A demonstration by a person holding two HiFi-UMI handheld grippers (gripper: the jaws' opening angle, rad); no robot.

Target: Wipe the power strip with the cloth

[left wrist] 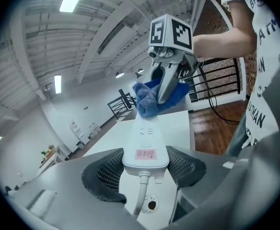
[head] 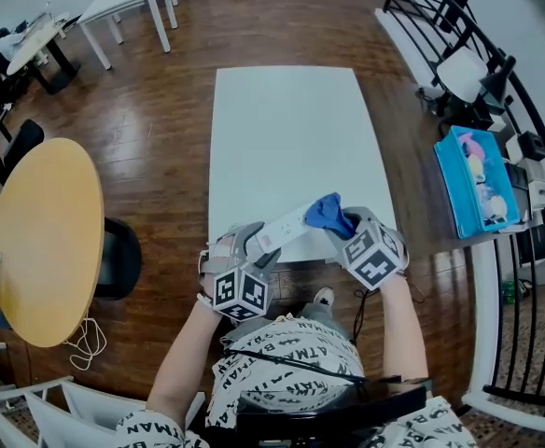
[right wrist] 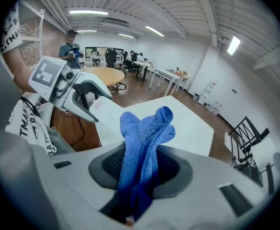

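A white power strip (head: 285, 230) is held above the near edge of the white table (head: 291, 138). My left gripper (head: 254, 248) is shut on its cord end, the pads pressing both sides of the power strip (left wrist: 145, 145), which carries a pink label. My right gripper (head: 352, 231) is shut on a blue cloth (head: 329, 213) bunched between its pads. The cloth (left wrist: 152, 97) rests on the strip's far end. In the right gripper view the cloth (right wrist: 142, 143) sticks up from the jaws, with the strip (right wrist: 106, 110) behind it to the left.
A round yellow table (head: 44, 236) and a dark chair (head: 118, 258) stand at the left. A blue bin (head: 473, 180) and a black railing (head: 524, 203) are at the right. White desks (head: 128, 3) stand far back. People stand far off in the right gripper view.
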